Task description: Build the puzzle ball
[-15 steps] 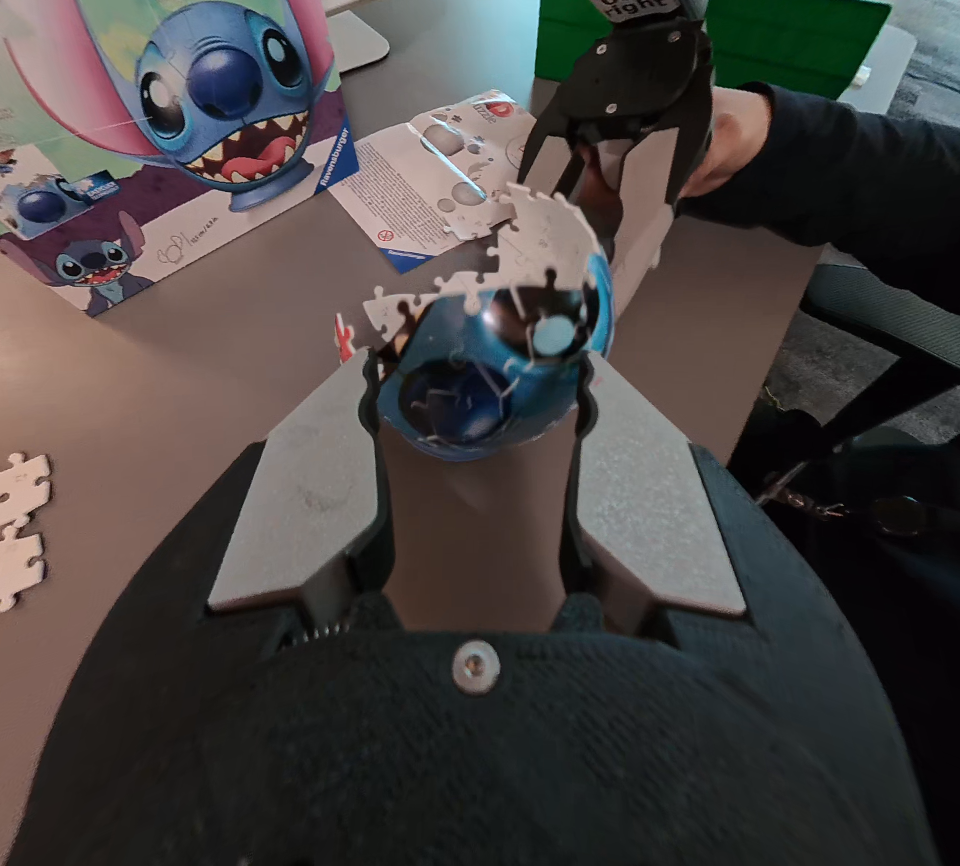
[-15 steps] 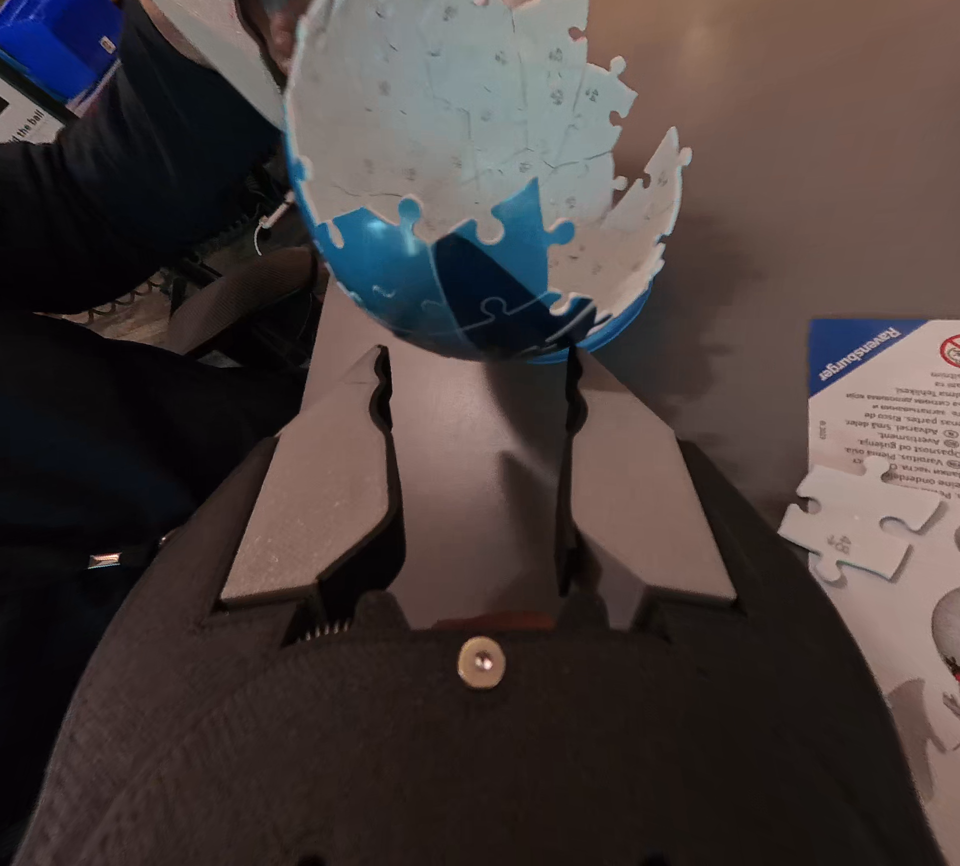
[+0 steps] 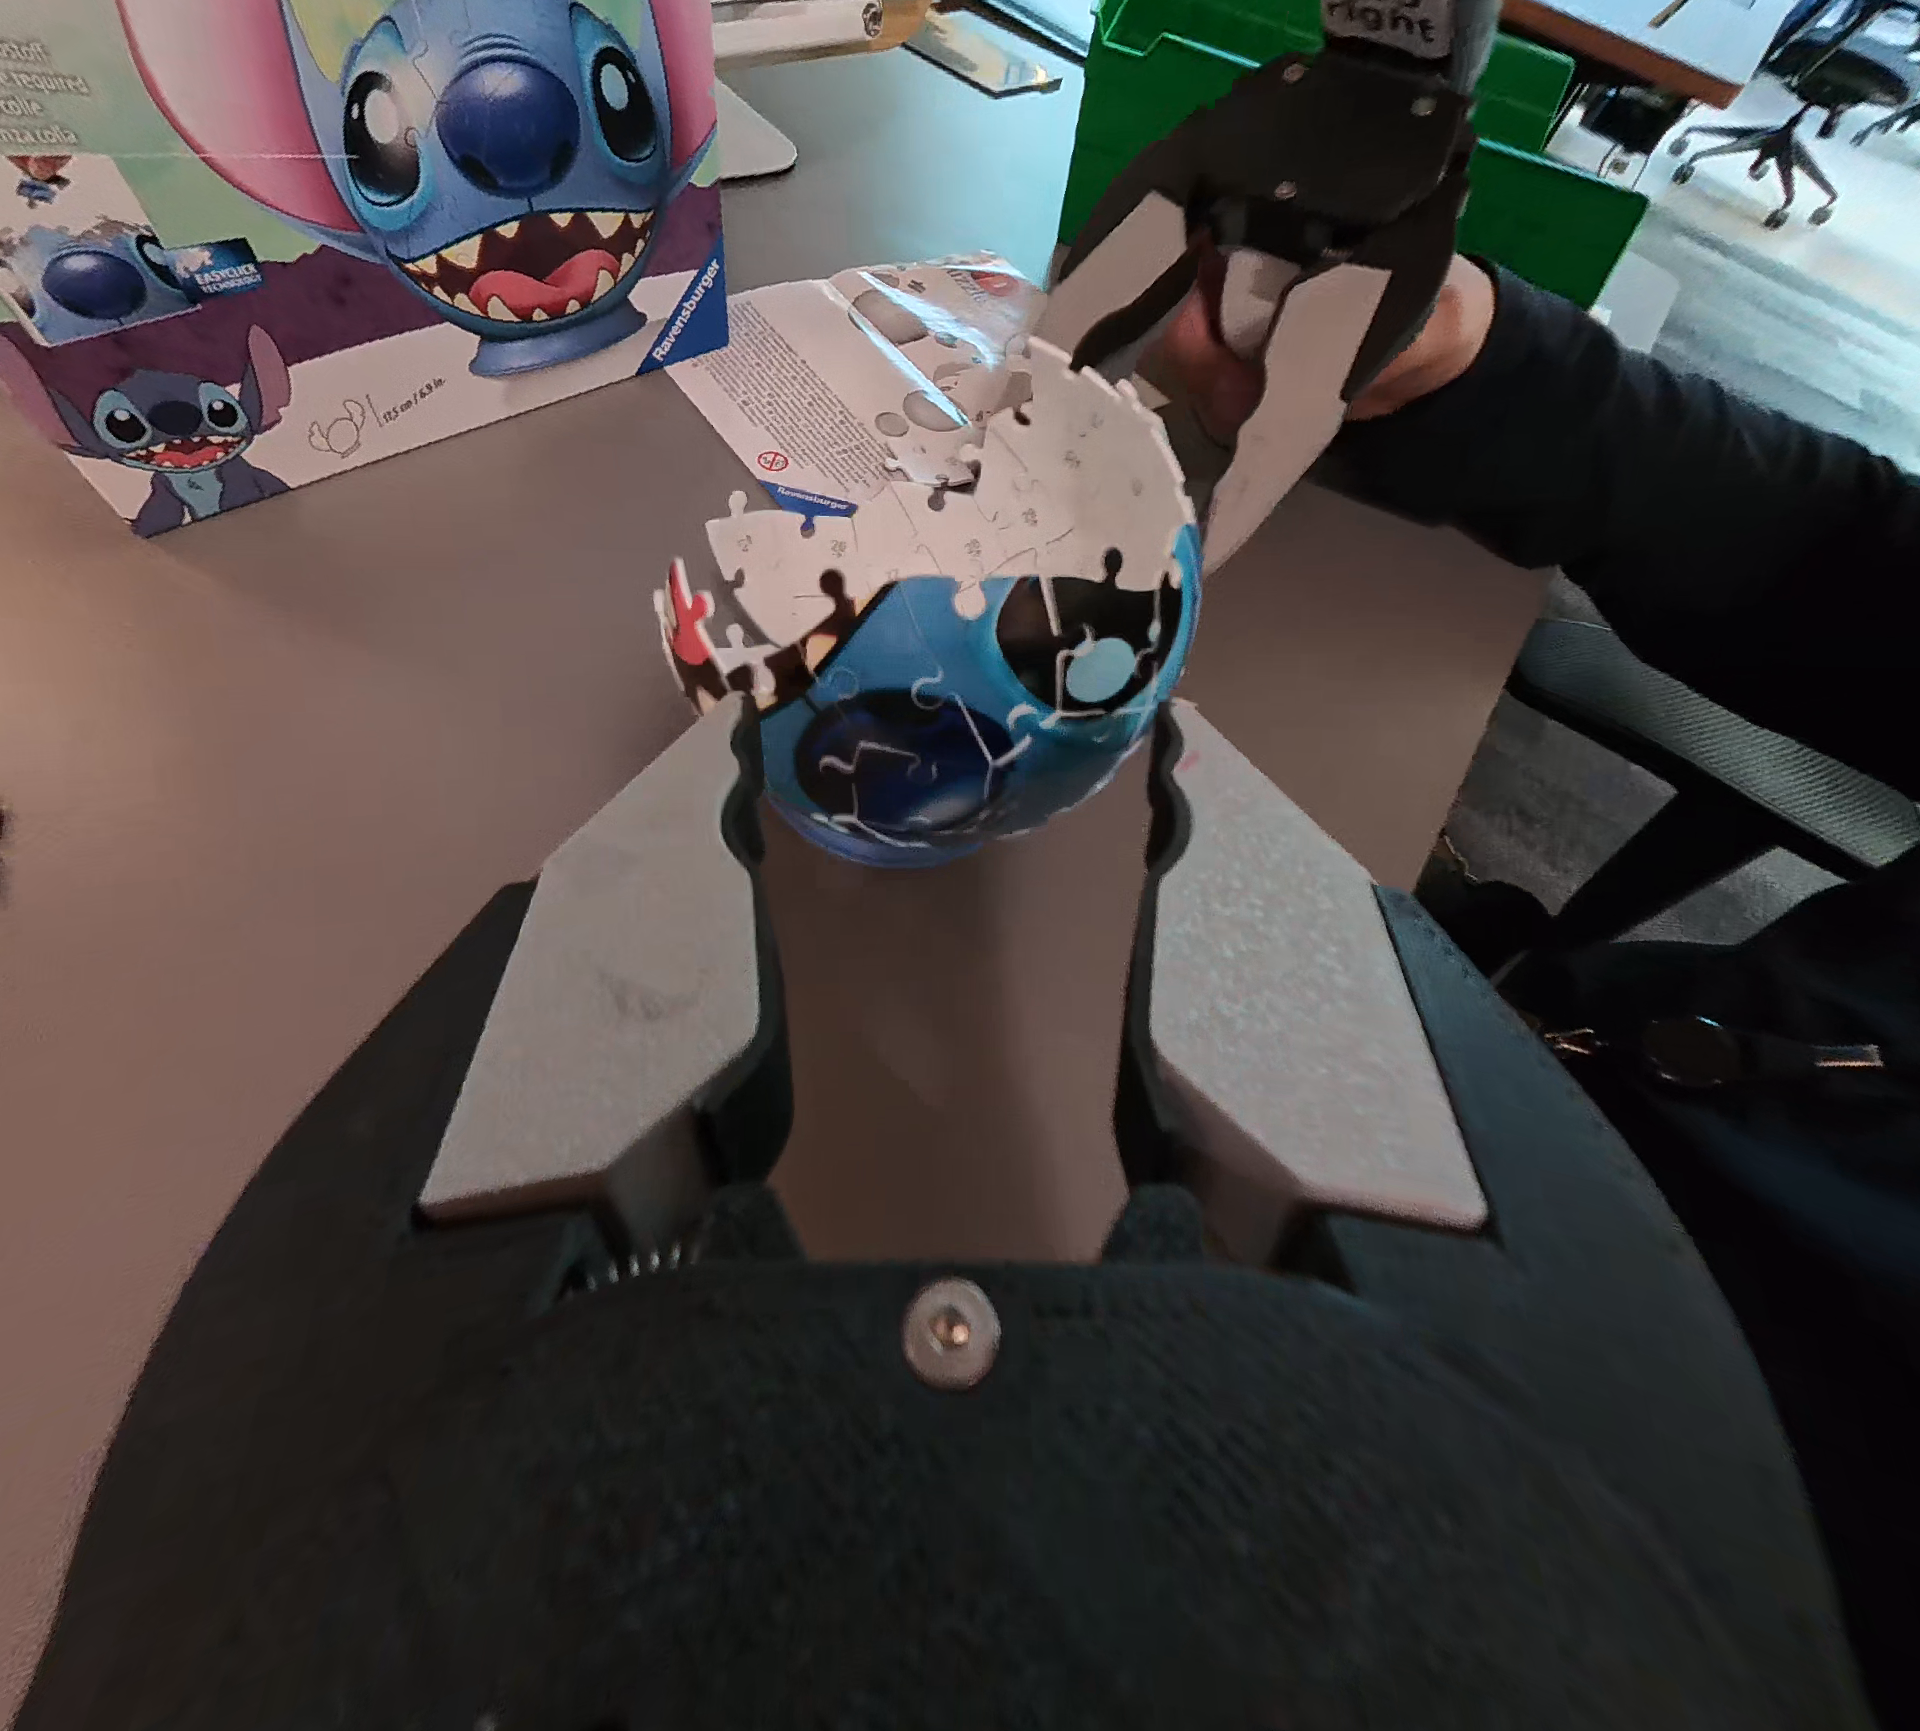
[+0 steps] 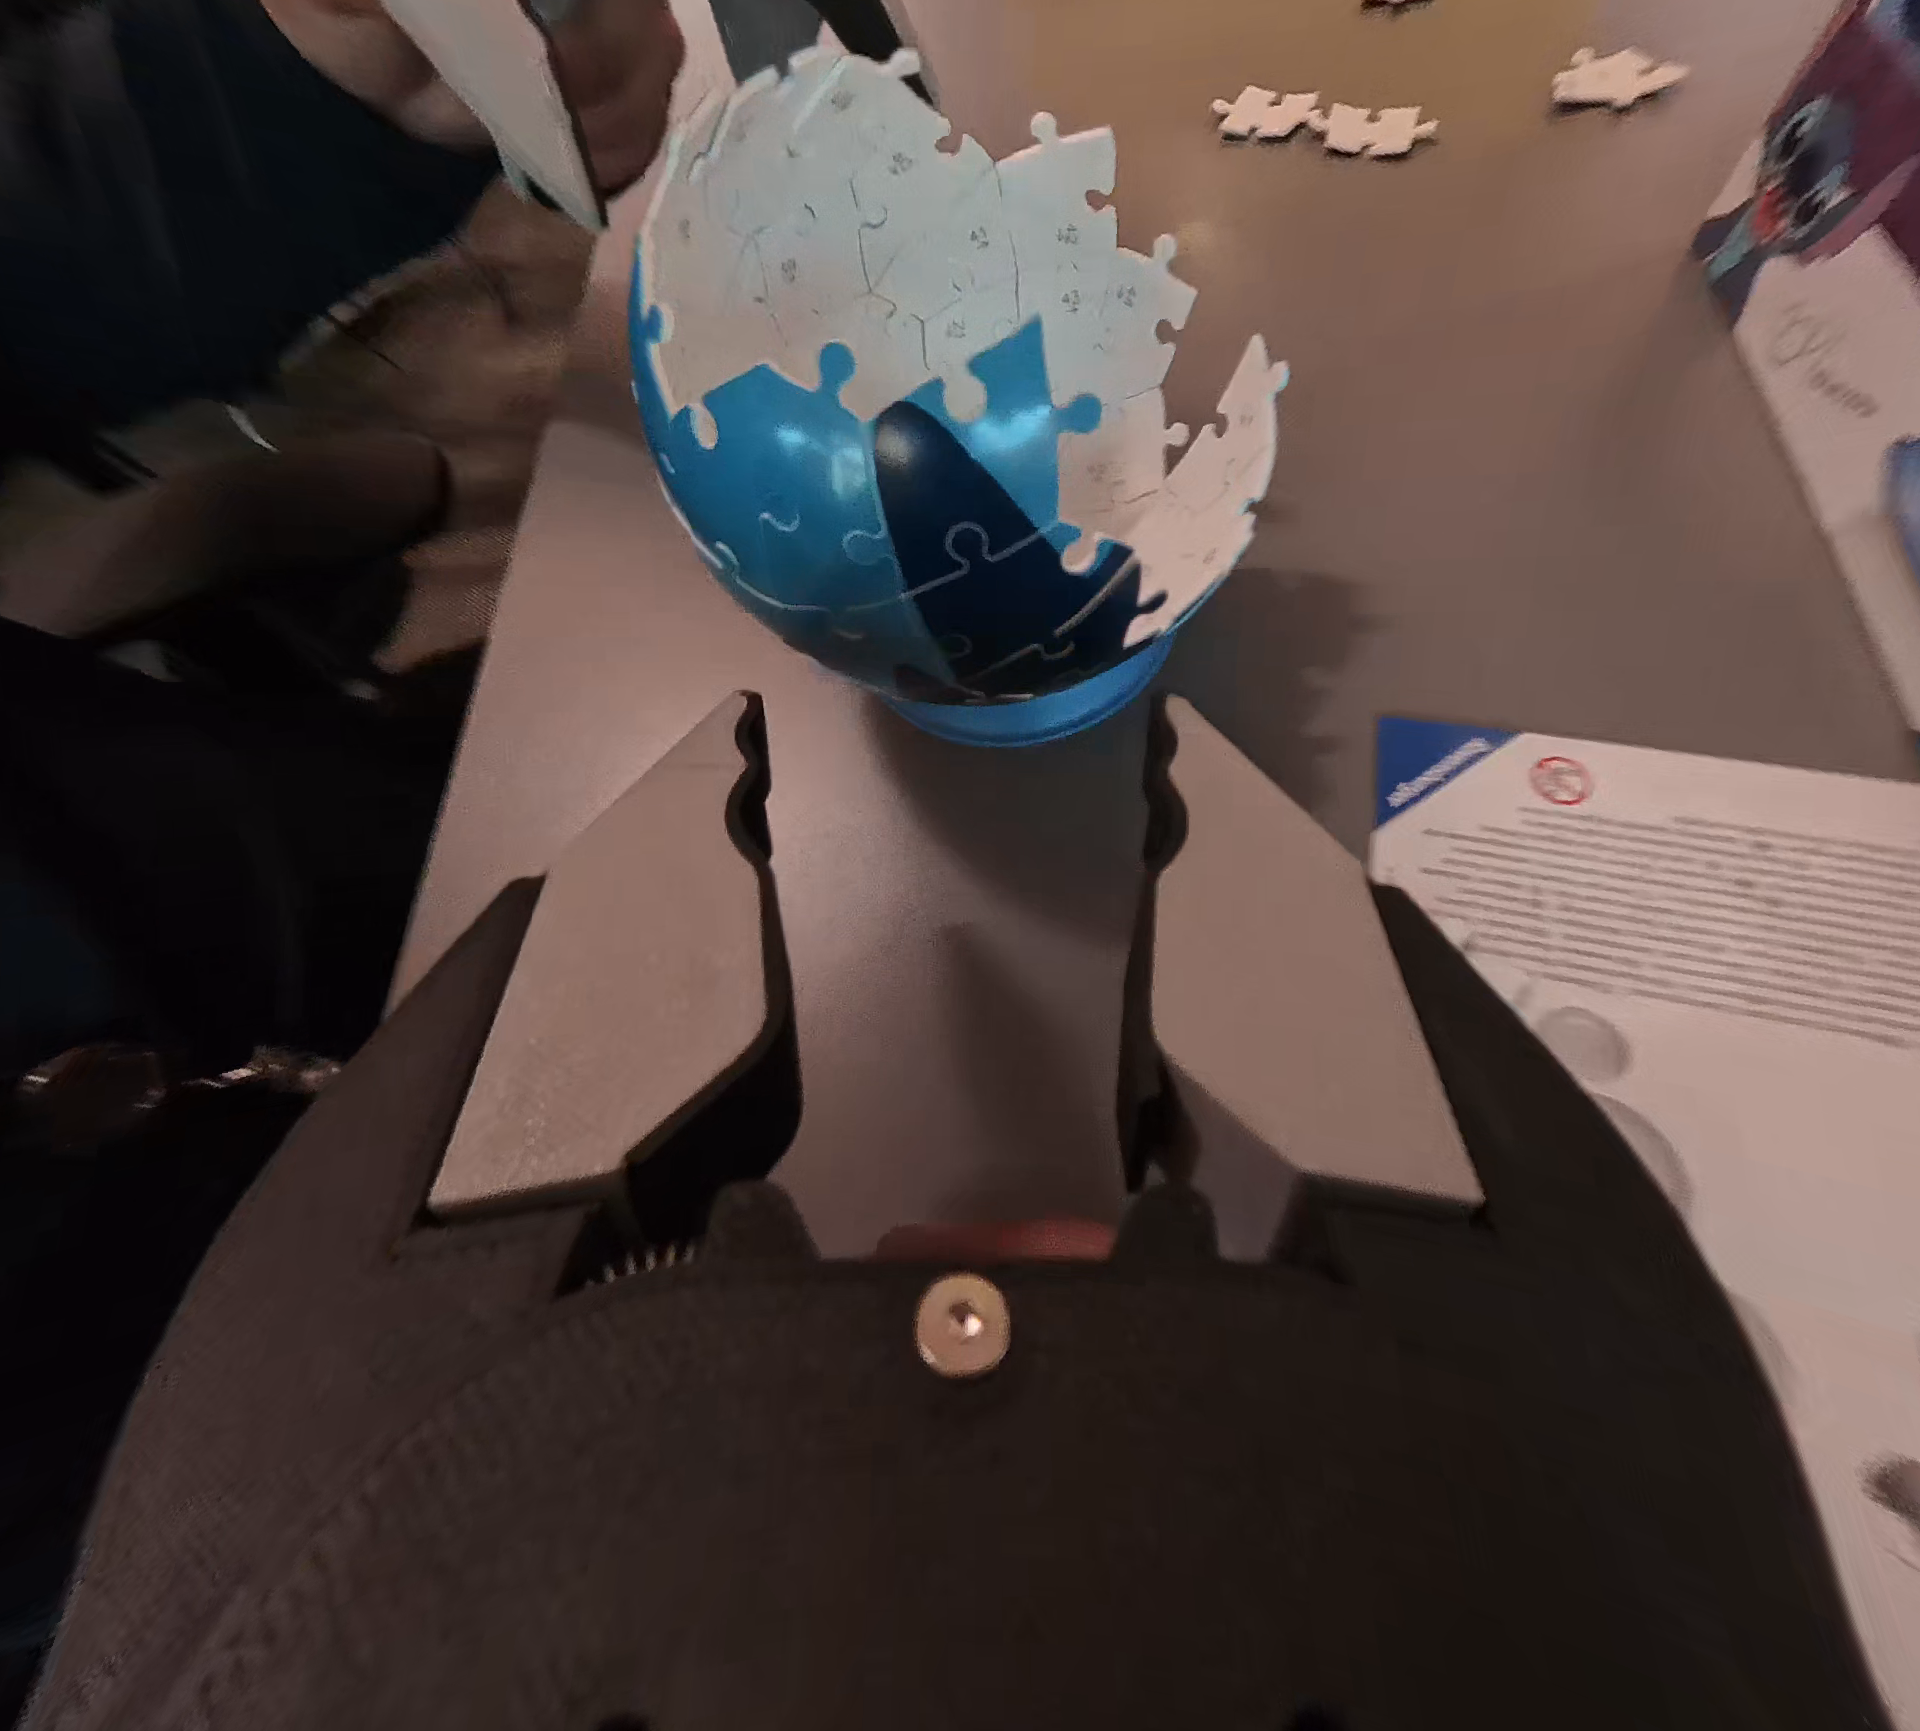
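Grey matte table (image 3: 312,798) under me, office room behind: green bins (image 3: 1174,60), wheeled chairs. Printed puzzle box (image 3: 343,154) stands far left, instruction leaflet (image 4: 1662,892) lies flat, loose white pieces (image 4: 1325,121) scattered. Puzzle ball (image 3: 935,694) half built, open glossy blue shell, white inside, jagged knobbed rim, sits on table near edge. My left gripper (image 3: 951,725) jaws wide, flanking ball; grip uncertain. My right gripper (image 4: 951,725) jaws wide, empty, just short of ball.
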Demonstrator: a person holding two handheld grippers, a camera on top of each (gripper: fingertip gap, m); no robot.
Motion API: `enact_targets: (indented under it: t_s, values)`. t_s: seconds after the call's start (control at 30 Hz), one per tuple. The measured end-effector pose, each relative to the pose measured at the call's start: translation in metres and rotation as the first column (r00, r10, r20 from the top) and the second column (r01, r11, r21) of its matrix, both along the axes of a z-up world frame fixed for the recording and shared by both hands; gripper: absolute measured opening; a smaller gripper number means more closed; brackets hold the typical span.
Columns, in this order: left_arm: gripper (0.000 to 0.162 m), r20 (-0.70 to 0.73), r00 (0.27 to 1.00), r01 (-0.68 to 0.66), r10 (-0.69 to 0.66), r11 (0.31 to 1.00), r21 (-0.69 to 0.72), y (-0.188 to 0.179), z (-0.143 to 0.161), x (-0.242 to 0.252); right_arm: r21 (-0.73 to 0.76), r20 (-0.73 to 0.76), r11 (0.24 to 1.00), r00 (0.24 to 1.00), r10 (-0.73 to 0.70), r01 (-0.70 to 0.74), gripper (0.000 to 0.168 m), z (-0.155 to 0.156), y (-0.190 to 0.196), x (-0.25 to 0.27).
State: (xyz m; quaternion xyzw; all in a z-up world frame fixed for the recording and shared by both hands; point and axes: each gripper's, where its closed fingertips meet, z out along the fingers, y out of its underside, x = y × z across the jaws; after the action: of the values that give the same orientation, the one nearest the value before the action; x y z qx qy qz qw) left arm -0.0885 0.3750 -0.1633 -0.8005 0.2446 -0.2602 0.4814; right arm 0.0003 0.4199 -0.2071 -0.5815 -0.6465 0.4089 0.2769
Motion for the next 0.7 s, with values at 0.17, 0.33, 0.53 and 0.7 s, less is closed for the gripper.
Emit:
enact_targets:
  t_s: [0.17,0.33,0.53,0.7]
  values:
    - [0.072,-0.016,1.0,-0.026,0.026,0.999,0.024,-0.012,-0.003,-0.013,0.226,-0.073,0.971,0.996,-0.058,0.073,0.079,0.037,0.013,0.018]
    - [0.072,-0.028,0.998,-0.057,0.057,0.998,0.004,-0.017,-0.024,-0.029,0.238,-0.103,0.971,0.995,-0.002,0.027,0.059,0.089,-0.027,0.017]
    - [0.072,0.018,0.999,-0.044,0.044,0.999,-0.013,-0.019,-0.041,-0.032,0.065,0.125,0.998,0.992,-0.012,0.004,0.045,0.104,-0.056,-0.027]
    - [0.071,0.065,0.998,-0.009,0.01,1.0,-0.03,-0.024,-0.043,-0.032,0.007,0.364,0.996,0.928,-0.086,0.09,0.043,0.084,-0.048,-0.063]
